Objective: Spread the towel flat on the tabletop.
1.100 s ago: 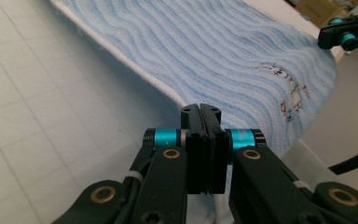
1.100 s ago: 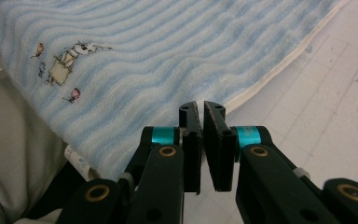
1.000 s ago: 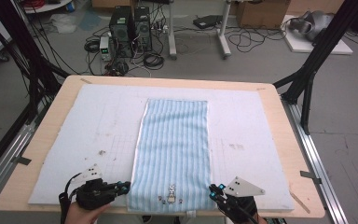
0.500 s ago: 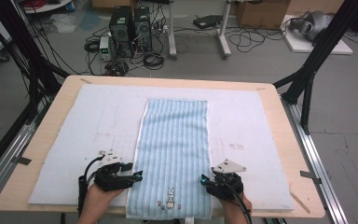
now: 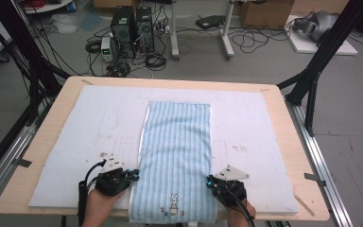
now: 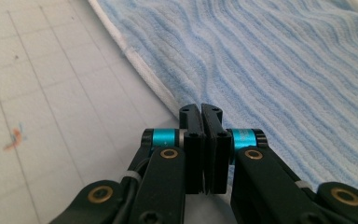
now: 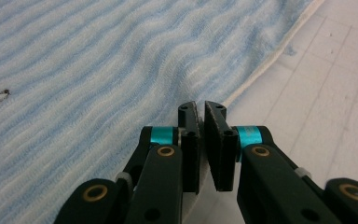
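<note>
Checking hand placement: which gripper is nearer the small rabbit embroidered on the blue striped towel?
Right gripper, narrowly, at the blue striped towel's right edge; left gripper sits at the left edge, slightly farther from the rabbit.

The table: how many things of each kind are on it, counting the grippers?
Blue striped terry towel with a bunny picture: 1
White gridded mat under it: 1
Black two-jaw grippers, left gripper and right gripper: 2
Total: 4
</note>
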`<state>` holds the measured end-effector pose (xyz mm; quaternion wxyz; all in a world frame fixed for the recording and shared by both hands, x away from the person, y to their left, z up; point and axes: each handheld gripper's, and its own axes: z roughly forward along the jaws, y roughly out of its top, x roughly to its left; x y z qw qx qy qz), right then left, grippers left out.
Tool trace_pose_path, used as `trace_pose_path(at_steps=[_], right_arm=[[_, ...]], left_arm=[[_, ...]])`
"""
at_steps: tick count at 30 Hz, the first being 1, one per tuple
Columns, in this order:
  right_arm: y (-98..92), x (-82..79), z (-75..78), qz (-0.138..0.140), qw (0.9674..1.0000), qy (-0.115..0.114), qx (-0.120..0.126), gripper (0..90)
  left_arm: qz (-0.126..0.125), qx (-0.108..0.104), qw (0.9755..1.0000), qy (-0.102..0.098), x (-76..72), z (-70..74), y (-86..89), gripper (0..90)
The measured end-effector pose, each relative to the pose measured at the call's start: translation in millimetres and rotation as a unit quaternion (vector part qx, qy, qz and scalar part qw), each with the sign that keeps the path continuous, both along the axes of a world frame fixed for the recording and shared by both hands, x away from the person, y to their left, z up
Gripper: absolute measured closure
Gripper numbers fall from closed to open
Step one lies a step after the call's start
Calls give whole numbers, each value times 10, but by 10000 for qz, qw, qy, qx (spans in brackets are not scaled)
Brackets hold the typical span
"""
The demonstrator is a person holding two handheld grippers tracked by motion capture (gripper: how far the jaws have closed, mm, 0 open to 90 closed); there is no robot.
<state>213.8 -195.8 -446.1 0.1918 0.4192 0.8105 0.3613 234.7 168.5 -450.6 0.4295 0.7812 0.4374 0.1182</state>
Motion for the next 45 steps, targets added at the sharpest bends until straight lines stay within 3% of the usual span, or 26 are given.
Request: trace_pose_path(at_steps=[5, 7, 8, 10, 13, 17, 23, 26, 29, 31, 35, 37, 39, 40, 42, 45], right_arm=[[-15, -133, 32, 99, 9999, -4, -16, 801], [-33, -129, 41, 60, 10000, -4, 62, 664], [-54, -108, 55, -90, 9998, -13, 200, 591], [-99, -40, 82, -275, 9986, -99, 438, 552], [-139, 145, 116, -484, 9973, -252, 499, 608], [-113, 459, 127, -498, 9979, -265, 325, 749], [43, 799, 49, -270, 9995, 86, 168, 721], [54, 811, 1, -225, 9995, 203, 122, 684], [-8, 770, 13, -66, 9996, 268, 52, 686], [-50, 748, 35, 68, 9993, 356, 5, 686], [-74, 779, 83, 261, 9979, 595, -33, 652], [-84, 797, 102, 283, 9984, 475, 128, 609], [-109, 812, 113, 248, 9986, 318, 348, 603], [-118, 823, 113, 199, 9988, 272, 349, 609], [-134, 854, 108, 119, 9993, 154, 328, 650], [-148, 928, 112, -92, 9995, -21, 286, 723]], left_arm=[[-194, -65, 9997, 95, -99, 7, 22, 848], [-160, -127, 9997, 117, -82, 26, 9, 653], [-135, -151, 9998, 64, -66, 40, 5, 558], [-110, -257, 9996, -40, -10, 76, 4, 521], [-126, -367, 9991, -198, 142, 159, 15, 496], [17, -517, 9980, -366, 396, 232, 49, 496], [177, -549, 9967, -572, 739, 257, 96, 536], [158, -369, 9974, -603, 873, 268, 92, 538], [226, -455, 9941, -957, 970, 276, 87, 565], [220, -274, 9954, -891, 1058, 263, 60, 579], [357, -287, 9955, -825, 1221, 180, -4, 602], [438, -325, 9949, -850, 1281, 132, -19, 624], [450, -209, 9963, -704, 1354, 94, -40, 629], [461, -193, 9963, -703, 1377, 84, -55, 639], [418, 89, 9970, -646, 1419, 81, -112, 670], [487, 306, 9957, -730, 1461, 17, -174, 745]])
